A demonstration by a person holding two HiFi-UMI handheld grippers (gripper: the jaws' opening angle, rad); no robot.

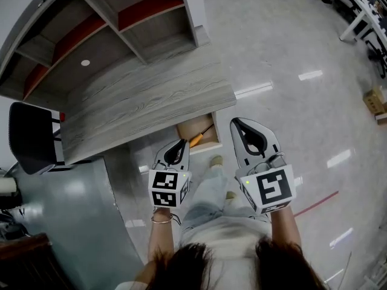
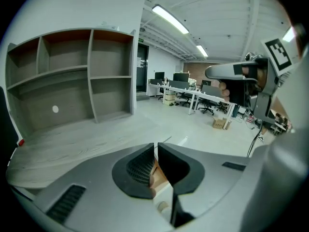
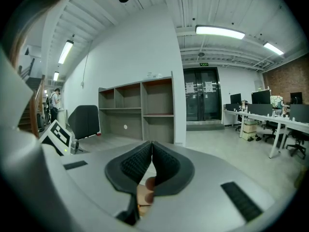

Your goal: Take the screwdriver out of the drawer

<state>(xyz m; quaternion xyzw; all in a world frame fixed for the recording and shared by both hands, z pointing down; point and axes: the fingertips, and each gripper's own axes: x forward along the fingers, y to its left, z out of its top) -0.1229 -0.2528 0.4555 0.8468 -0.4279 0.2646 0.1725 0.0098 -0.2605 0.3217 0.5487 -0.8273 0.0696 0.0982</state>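
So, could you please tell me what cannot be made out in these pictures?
Head view: drawer interior mostly hidden under the desk top, its corner behind the left gripper.
Head view: screwdriver tip too small to tell.
Gripper views: screwdriver hidden below the bodies of the left gripper and right gripper.

Looks over the left gripper [image 2: 156, 146], jaws pressed together and empty, below and right of the wooden shelf unit [image 2: 72, 76]. Catches the right gripper [image 2: 213, 72] high to that unit's right, and a cardboard box [image 2: 221, 123] on the floor, also to its right.
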